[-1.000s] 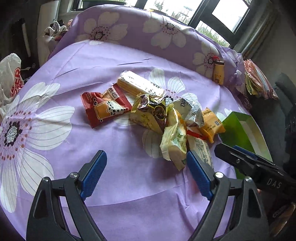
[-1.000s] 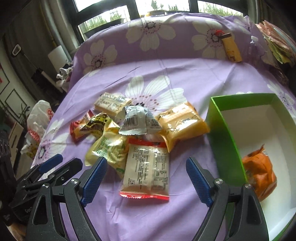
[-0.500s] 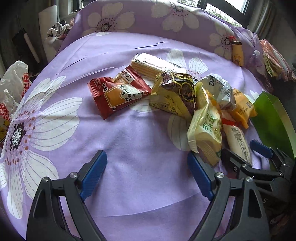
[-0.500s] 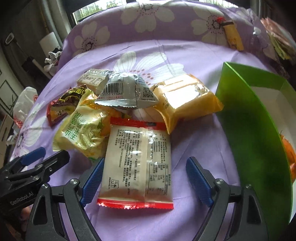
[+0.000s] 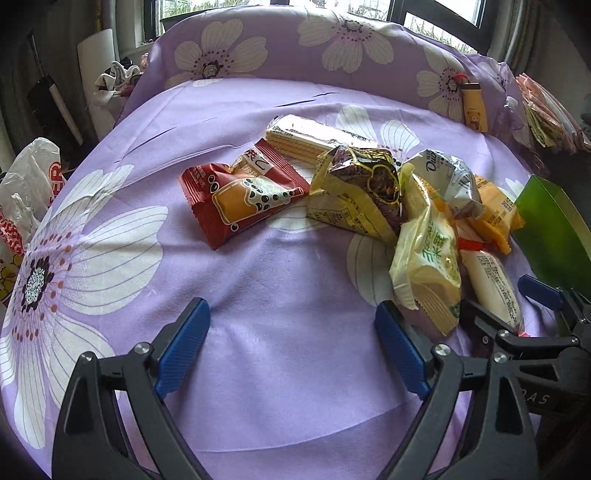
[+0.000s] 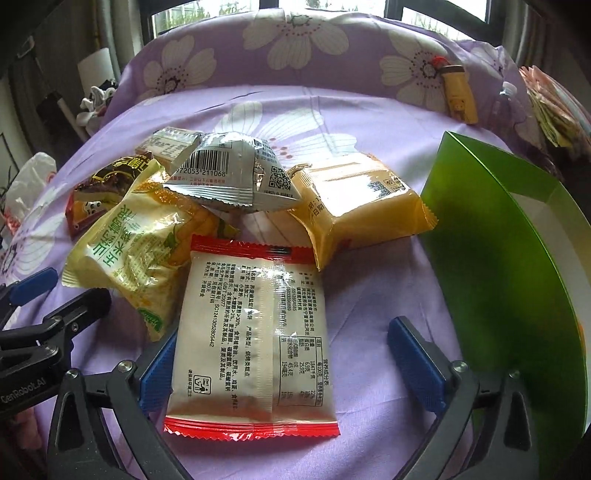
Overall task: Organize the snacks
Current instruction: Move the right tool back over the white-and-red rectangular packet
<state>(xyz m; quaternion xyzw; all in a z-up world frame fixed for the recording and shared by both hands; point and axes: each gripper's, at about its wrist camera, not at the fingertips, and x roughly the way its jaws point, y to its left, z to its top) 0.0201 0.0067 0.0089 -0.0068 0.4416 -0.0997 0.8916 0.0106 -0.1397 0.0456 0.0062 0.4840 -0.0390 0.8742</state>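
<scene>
Beyond the tongs, a purple flowered cloth [image 5: 258,295] covers the desk; daylight enters dark-framed windows [image 6: 207,11] behind it.

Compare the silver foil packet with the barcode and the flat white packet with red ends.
The silver foil packet with the barcode is puffed up and propped on neighbouring snacks; the flat white packet with red ends lies flat on the purple cloth. The silver one sits far from the right gripper; the white one lies between its open fingers, unpressed. Both are sealed, printed back side up.

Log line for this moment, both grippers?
left gripper: open, empty | right gripper: open, jaws just widening, straddling red-edged packet | green box: beside
</scene>
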